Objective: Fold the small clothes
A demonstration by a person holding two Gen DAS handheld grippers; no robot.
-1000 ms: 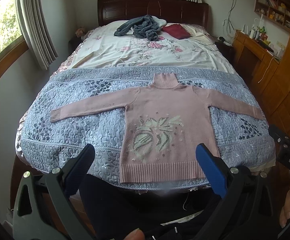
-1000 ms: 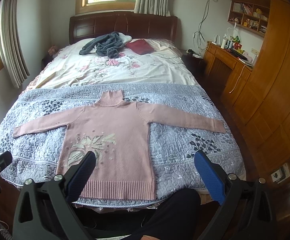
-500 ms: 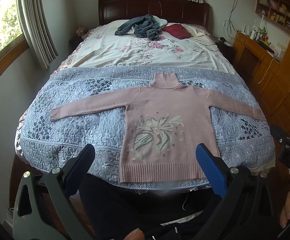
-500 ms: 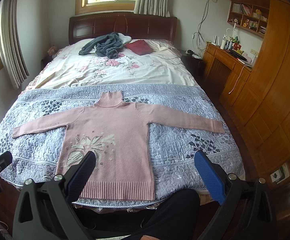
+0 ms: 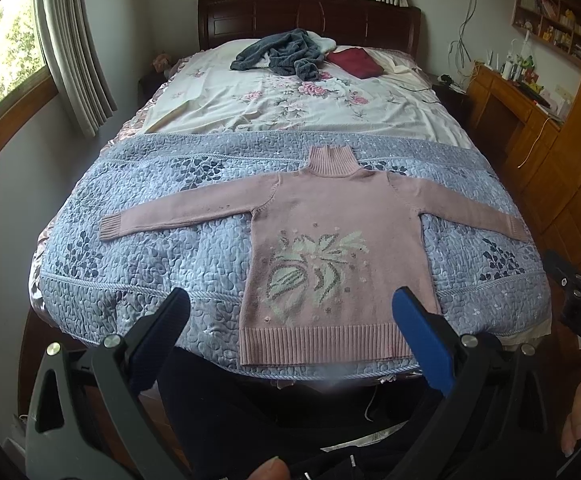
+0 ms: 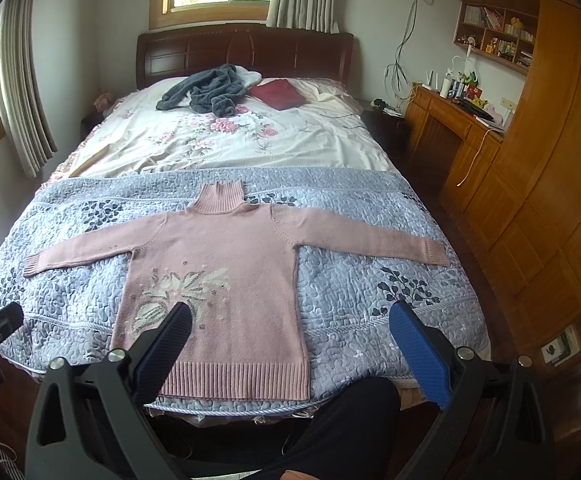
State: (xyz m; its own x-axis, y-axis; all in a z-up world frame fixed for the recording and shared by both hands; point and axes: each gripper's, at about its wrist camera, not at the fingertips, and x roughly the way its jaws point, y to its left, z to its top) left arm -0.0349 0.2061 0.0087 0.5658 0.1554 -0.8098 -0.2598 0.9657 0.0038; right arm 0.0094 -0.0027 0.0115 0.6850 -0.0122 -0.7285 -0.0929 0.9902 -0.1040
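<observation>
Sweater [image 5: 342, 248] in pink lies flat, sleeves outspread, on the grey quilt [image 5: 194, 248] at the bed's foot. Left gripper [image 5: 290, 320] and right gripper [image 6: 290, 332] hover short of the hem, jaws wide and empty; pinching each sleeve cuff [image 6: 436, 253] cleanly should give a square first fold.

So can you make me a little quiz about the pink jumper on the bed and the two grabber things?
1. True or false: the pink knitted turtleneck sweater is already folded.
2. What does it lie on: A) grey-blue quilted bedspread, B) floral white sheet, C) wooden desk?
3. Fill in: the left gripper and right gripper are both ____ and hold nothing.

Key: 1 false, it lies flat with sleeves spread; 2 A; 3 open.
</observation>
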